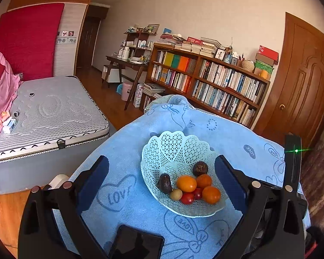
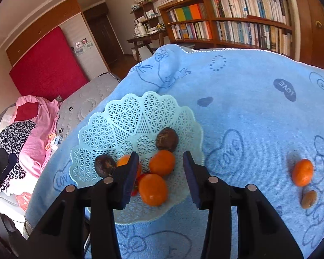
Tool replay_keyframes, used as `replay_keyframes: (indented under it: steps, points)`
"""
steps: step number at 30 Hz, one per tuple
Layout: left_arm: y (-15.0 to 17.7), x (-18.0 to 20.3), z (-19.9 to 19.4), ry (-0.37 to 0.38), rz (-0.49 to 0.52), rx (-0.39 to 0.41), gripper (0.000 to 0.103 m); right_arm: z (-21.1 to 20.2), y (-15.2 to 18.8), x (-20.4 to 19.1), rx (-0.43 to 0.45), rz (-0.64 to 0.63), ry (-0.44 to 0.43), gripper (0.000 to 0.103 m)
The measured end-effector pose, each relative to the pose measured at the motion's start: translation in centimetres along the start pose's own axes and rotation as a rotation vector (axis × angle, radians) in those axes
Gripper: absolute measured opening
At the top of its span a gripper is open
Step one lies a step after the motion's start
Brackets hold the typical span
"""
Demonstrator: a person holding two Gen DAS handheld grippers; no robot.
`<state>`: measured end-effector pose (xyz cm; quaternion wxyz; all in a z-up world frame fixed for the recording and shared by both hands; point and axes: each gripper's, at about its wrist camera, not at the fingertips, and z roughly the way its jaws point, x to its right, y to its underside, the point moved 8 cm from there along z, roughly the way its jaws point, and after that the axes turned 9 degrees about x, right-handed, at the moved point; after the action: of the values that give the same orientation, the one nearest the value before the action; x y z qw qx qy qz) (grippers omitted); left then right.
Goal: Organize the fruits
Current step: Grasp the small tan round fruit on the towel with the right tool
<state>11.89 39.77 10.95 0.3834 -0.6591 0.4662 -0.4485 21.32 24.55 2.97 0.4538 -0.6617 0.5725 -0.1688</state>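
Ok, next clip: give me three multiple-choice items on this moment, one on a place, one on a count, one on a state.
1. Where do the loose orange and small brown fruit lie?
A. on the blue towel
B. on the bed
C. on the bookshelf

2. How many orange fruits are in the basket?
A. one
B. three
C. six

3. The right gripper is:
A. shut on an orange
B. open, holding nothing
C. out of view

Answers: 1 A, both rest on towel beside the basket; 2 B, left view shows three; 3 B, fingers apart with nothing between.

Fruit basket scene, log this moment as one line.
pale green lattice plastic basket: holds fruit | small orange mandarin, small brown fruit: on blue towel | right gripper: open | left gripper: open
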Motion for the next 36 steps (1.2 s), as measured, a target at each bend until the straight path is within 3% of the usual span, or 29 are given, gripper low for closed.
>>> replay_keyframes:
  steps: [14,24,36]
  points:
    - [1.9,2.3,0.5,0.035,0.031,-0.050,0.100,-5.2,1.2,11.3,0.041,0.051,0.203,0.050]
    - [3.3,3.9,0.7,0.074,0.041,-0.089,0.100,-8.2,3.2,19.3,0.051,0.167,0.319,0.050]
    - [4.8,5.4,0.8,0.092,0.072,-0.120,0.100,-6.6,4.6,20.4,0.018,0.191,0.297,0.049]
